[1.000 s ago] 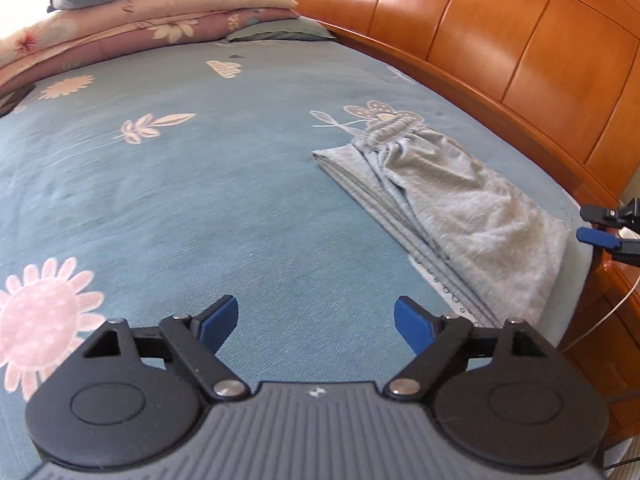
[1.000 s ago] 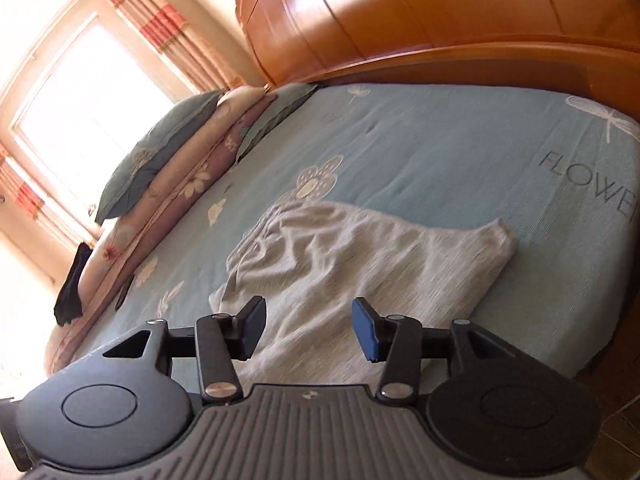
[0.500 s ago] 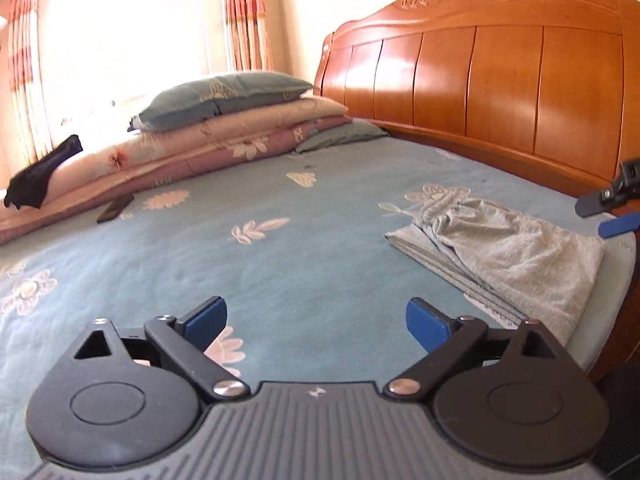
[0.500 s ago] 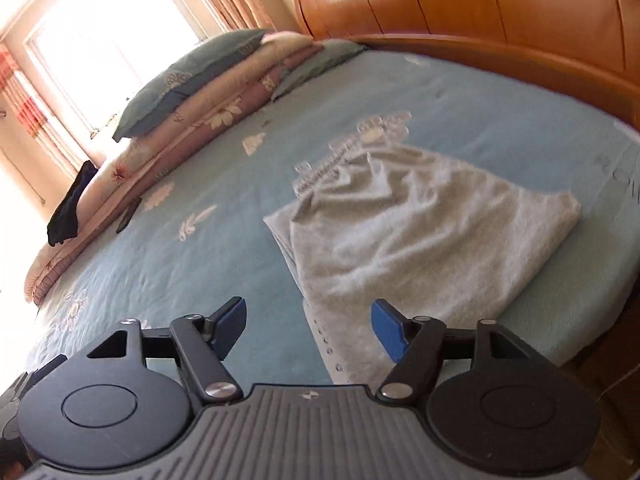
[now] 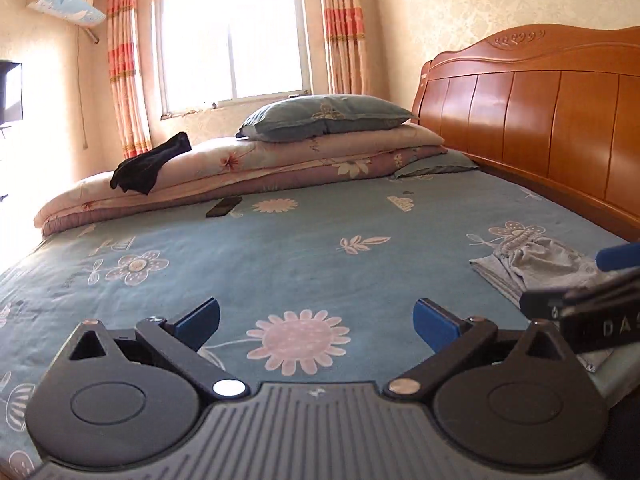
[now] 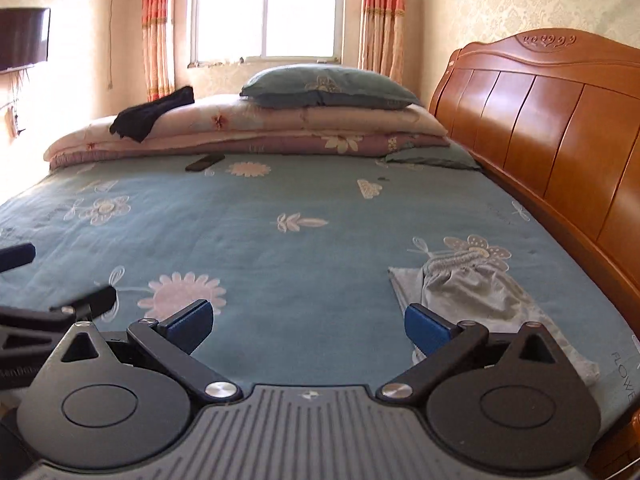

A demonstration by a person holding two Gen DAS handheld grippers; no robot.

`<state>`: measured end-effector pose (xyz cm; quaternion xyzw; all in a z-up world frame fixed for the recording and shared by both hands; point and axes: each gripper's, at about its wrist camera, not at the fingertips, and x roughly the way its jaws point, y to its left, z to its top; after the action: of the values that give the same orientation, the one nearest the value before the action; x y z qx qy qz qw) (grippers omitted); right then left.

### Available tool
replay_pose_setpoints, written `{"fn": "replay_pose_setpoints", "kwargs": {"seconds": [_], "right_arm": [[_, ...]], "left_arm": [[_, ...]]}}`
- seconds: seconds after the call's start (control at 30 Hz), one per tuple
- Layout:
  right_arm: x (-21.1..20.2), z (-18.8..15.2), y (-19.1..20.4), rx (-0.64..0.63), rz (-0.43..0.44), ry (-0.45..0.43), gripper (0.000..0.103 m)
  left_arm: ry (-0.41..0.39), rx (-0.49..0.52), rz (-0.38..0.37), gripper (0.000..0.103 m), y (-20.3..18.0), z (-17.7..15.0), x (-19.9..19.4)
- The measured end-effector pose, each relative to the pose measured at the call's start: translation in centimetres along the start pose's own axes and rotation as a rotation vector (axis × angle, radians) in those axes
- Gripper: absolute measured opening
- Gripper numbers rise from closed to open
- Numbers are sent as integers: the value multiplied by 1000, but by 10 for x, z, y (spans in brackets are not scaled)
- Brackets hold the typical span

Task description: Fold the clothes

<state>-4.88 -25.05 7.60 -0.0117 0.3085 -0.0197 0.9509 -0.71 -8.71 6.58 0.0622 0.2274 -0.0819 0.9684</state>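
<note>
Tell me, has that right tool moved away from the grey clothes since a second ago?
Yes. The right tool has pulled back and tipped up: the folded grey clothes now sit smaller and off to its right, with the window in view.

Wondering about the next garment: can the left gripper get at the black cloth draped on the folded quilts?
Probably not from here: the black cloth lies far across the bed; nothing blocks the open left gripper.

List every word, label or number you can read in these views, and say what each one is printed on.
"FLOWE", cut off at the frame edge: on the blue bedsheet near the bed's corner.
"DAS", cut off: white letters on the body of the right claw, seen from the left wrist view.
Faint lettering on the left claw's body, at the right wrist view's edge: too blurred to read.
Nothing else is readable.
</note>
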Motion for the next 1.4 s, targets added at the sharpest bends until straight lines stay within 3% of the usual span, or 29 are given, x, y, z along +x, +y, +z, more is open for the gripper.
{"fn": "replay_pose_setpoints", "kwargs": {"seconds": [0.13,0.23,0.47,0.8,1.4], "right_arm": [[22,-40,23,-42,-37,145,103],[20,-56,36,-48,-33,190,103],[-2,-69,45,-21,-30,151,103],[-13,-80,34,69,-39,142,103],[-12,-80,48,55,-18,157,103]], "left_arm": [[90,-68,25,102,15,-16,-3],[144,-98,16,102,19,-28,-10],[255,-97,57,102,14,-49,-22],[327,-127,10,102,11,-71,-38],[350,-148,19,102,19,-78,-35]]}}
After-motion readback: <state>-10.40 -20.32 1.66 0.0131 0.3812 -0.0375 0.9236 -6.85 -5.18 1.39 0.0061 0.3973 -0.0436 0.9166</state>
